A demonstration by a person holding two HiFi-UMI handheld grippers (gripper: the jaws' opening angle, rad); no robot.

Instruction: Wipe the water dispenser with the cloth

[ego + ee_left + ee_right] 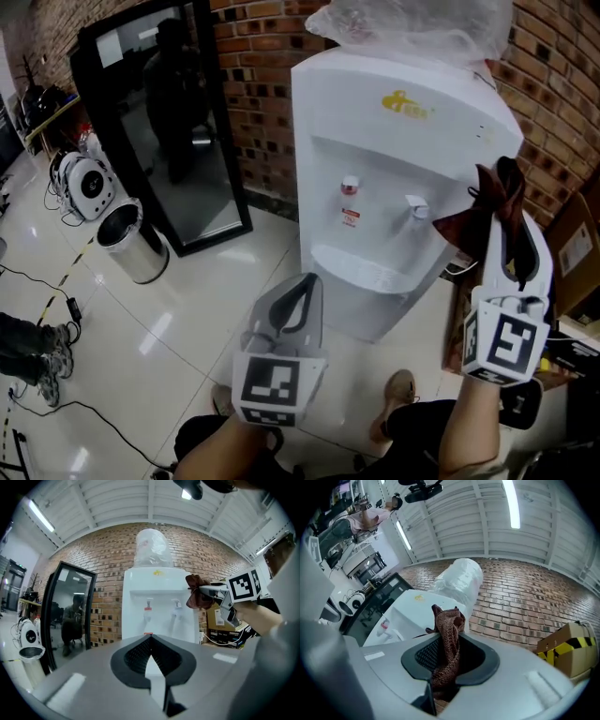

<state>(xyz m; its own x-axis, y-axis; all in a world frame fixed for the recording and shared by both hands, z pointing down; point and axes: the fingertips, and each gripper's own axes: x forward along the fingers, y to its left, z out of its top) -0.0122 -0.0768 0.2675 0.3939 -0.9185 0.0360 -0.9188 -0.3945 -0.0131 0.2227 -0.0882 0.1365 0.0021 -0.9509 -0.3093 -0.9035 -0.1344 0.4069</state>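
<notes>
1. Holding the brown cloth [476, 212] in the right gripper [509, 223], I had its jaws pinched on the lower part of the fabric only. The upper bunch stood free above the tips, at the upper right corner of the white water dispenser [394, 150]. I couldn't tell whether it touched the casing. With so short a bite, I judged a hard rub could drag the cloth out of the jaws.
2. The free bunch was small, so pressing past it could have scraped the bare jaw tips on the plastic.
3. The red tap [350, 188] and the white tap [416, 207] sat on the front panel, just left of the cloth. A sweep across there could have caught a lever and run water onto the drip tray [368, 273] or the floor tiles [187, 309].
4. The bagged water bottle [412, 28] stood on top, and a shove high on the casing might have rocked it.
5. My left gripper [302, 292], jaws pressed together on nothing, hung low in front of the dispenser and apart from it, bracing nothing. A strong push could have slid the unit on those glossy tiles.
</notes>
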